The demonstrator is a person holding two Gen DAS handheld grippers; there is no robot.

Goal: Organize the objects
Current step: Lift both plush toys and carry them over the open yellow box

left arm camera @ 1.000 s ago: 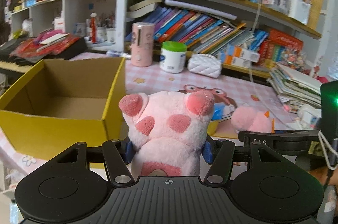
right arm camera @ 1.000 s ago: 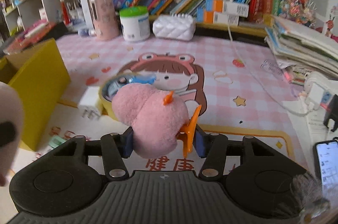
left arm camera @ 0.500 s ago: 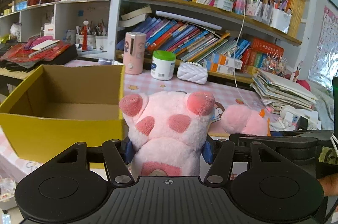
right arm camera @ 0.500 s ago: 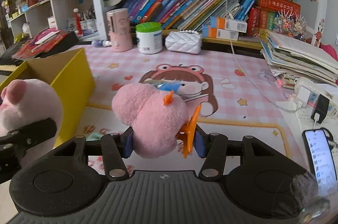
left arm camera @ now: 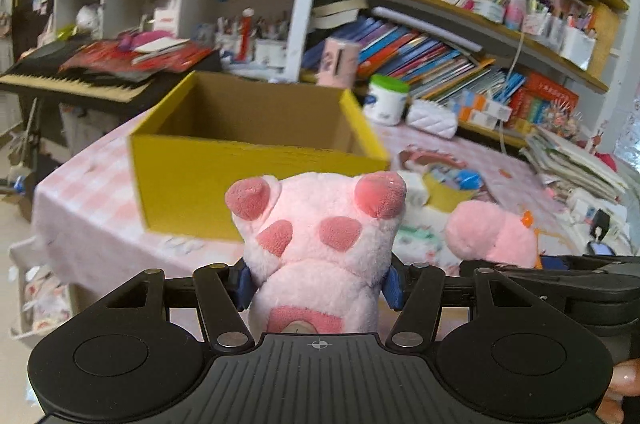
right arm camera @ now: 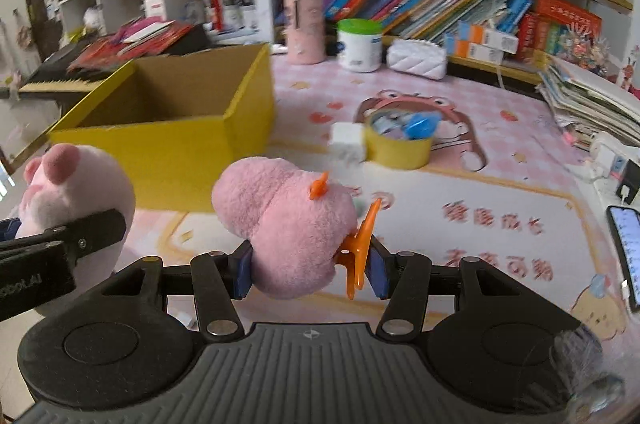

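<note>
Both grippers have pulled back from the tabletop [right arm camera: 500, 95], so the yellow box [left arm camera: 240, 179] now sits farther ahead. The left gripper [left arm camera: 316, 280] has its fingers clamped on the spotted pink plush [left arm camera: 320, 248], held in the air near the box's near wall. To its right, the right gripper [right arm camera: 308, 272] pinches the pink duck plush [right arm camera: 288, 224], orange feet against the right finger. Beyond stands a small yellow tub [right arm camera: 400, 147] beside a white block [right arm camera: 347, 141].

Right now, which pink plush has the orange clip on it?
The spotless plush in the right gripper; the left gripper's plush has dark-pink spots.
</note>
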